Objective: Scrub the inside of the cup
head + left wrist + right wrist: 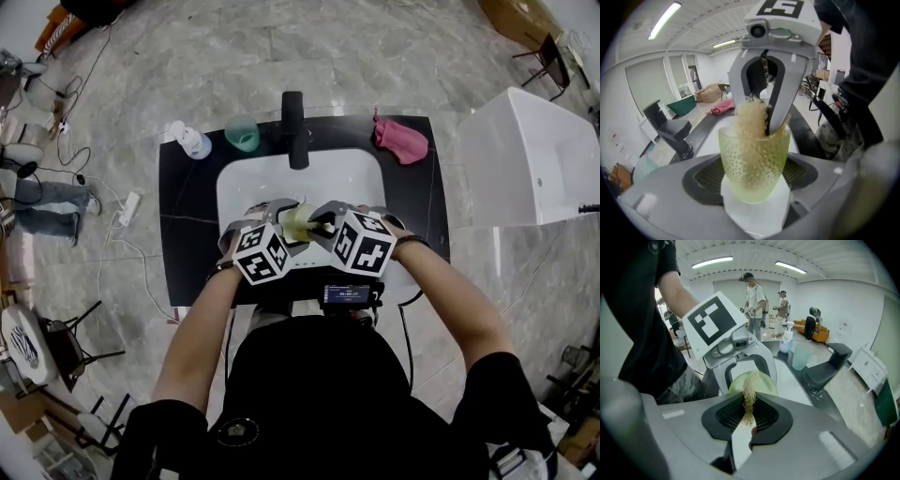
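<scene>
Currently, the left gripper (752, 180) is clamped on the pale green dimpled cup (754, 161). The cup sits between its jaws above the white sink (246, 187), mouth toward the right gripper (749, 420). That gripper's jaws are pinched together on a tan fibrous scrubber (749, 399), whose far end is inside the cup. In the head view the marker cubes hide most of the cup. Only the left gripper view shows the scrubber through the cup wall. Only the head view shows the whole black faucet (295, 129) and the black countertop (187, 220).
</scene>
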The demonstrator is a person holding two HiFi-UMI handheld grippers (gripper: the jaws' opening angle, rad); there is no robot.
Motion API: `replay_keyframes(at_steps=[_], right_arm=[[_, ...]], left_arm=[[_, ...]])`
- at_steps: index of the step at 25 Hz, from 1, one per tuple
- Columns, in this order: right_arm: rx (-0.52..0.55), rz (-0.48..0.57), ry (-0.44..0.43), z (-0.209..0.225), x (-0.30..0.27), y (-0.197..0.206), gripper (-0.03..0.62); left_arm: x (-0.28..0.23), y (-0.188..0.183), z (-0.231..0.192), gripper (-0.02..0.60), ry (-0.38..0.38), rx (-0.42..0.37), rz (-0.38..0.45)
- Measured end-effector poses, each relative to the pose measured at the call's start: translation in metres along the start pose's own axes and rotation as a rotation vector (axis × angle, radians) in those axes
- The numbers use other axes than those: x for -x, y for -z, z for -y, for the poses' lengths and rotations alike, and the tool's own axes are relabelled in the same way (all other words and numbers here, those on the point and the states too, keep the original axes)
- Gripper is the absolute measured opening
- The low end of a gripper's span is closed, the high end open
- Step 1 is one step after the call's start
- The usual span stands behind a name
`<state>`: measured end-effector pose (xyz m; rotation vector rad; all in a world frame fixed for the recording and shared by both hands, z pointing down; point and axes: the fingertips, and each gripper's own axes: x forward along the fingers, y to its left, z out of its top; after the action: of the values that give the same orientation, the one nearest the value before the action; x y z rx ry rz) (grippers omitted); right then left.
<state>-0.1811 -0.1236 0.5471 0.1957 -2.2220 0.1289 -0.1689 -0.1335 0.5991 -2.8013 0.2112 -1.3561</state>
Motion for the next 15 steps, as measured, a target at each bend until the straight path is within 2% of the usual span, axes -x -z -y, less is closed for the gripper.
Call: replay_keyframes(at_steps=[8, 12, 15], right_arm=[[-0.152, 0.059, 0.003, 0.004, -0.008, -0.006, 0.043], [-0.192, 0.069, 0.005, 0.003, -0.014, -0.003, 0.044], [-0.226, 0.071, 0.019, 0.010, -0.016, 0.003, 0.044]], left_arm=[[-0.021, 0.002, -0.003, 0.367, -0.015, 0.009, -0.026], [-0.036, 0.000, -0.001, 0.367, -0.013, 0.007, -0.041], [-0.045, 0.000, -0.002, 0.367, -0.021, 0.034, -0.031]])
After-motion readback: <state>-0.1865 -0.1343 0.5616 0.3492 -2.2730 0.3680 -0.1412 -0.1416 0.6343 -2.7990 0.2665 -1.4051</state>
